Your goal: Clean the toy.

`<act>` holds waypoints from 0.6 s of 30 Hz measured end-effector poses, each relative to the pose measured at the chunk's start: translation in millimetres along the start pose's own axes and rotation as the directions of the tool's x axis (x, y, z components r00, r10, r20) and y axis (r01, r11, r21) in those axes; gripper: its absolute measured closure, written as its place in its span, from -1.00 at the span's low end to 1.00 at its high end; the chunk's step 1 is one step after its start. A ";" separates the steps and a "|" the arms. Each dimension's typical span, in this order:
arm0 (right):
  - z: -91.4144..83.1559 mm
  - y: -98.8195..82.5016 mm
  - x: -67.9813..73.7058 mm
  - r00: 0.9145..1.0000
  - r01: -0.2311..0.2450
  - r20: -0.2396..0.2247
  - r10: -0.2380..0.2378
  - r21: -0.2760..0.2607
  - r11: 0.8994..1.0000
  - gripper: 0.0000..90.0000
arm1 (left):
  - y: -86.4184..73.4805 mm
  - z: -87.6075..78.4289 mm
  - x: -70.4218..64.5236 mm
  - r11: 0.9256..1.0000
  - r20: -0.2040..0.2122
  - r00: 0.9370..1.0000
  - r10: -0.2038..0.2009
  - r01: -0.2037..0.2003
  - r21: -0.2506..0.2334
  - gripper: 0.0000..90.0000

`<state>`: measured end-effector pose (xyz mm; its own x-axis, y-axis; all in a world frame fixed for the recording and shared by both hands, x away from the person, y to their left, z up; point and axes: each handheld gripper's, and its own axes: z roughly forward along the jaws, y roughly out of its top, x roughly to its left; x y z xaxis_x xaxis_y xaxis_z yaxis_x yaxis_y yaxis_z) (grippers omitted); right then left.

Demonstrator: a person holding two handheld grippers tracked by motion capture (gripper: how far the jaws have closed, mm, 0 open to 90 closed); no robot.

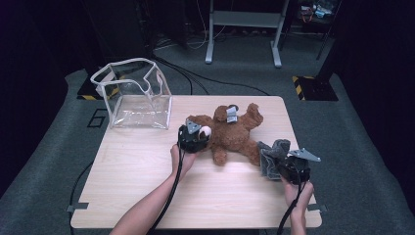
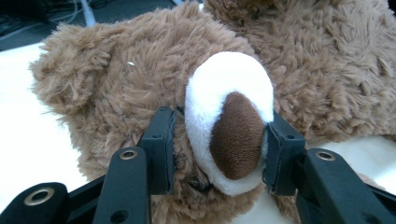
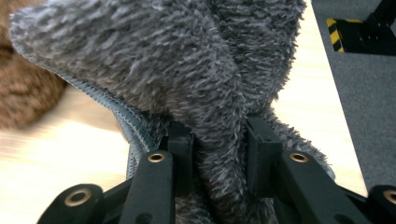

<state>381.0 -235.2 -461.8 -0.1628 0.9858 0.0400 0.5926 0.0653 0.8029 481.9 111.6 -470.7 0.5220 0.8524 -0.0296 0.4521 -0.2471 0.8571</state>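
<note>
Flanking teddy bear [image 1: 230, 134]: clear bag [image 1: 133, 95], grey cloth [image 1: 273, 155].

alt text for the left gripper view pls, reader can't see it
The left gripper has its two black jaws closed on the white snout of a brown teddy bear, one pad on each side of its dark brown nose. The bear lies on a pale wooden table.

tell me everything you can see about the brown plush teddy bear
The brown plush teddy bear lies sprawled on the light wooden table, limbs spread, beside a clear plastic bag. Its fur is shaggy; its white snout carries a dark brown nose. The left gripper is shut on that snout, pads pressing either side. A grey tag sits on its body. A grey fleece garment, pinched by the right gripper, lies against one leg.
</note>
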 end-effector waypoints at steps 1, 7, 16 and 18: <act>-0.9 1.6 2.2 1.000 0.004 -0.005 -0.004 -0.005 1.000 0.51 | -1.2 -2.2 -2.3 1.000 0.009 1.000 0.004 -0.004 -0.002 0.18; -5.4 11.0 19.3 0.999 0.045 -0.023 -0.046 -0.034 0.998 0.51 | -8.4 -12.7 -18.1 1.000 0.051 0.999 -0.006 0.007 -0.011 0.18; 9.5 31.8 53.7 0.990 0.122 -0.064 -0.124 -0.039 0.992 0.54 | -14.1 -17.5 -33.9 1.000 0.081 0.997 -0.003 0.005 -0.027 0.11; 18.4 34.2 57.5 0.989 0.130 -0.064 -0.131 -0.019 0.991 0.55 | -14.9 -17.8 -29.4 1.000 0.087 0.996 -0.003 0.005 -0.023 0.01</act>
<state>406.4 -173.4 -443.0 -0.2889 0.9570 -0.0277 0.5509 0.1899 0.8127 446.9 98.4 -473.5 0.5816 0.8098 -0.0766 0.4379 -0.2324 0.8685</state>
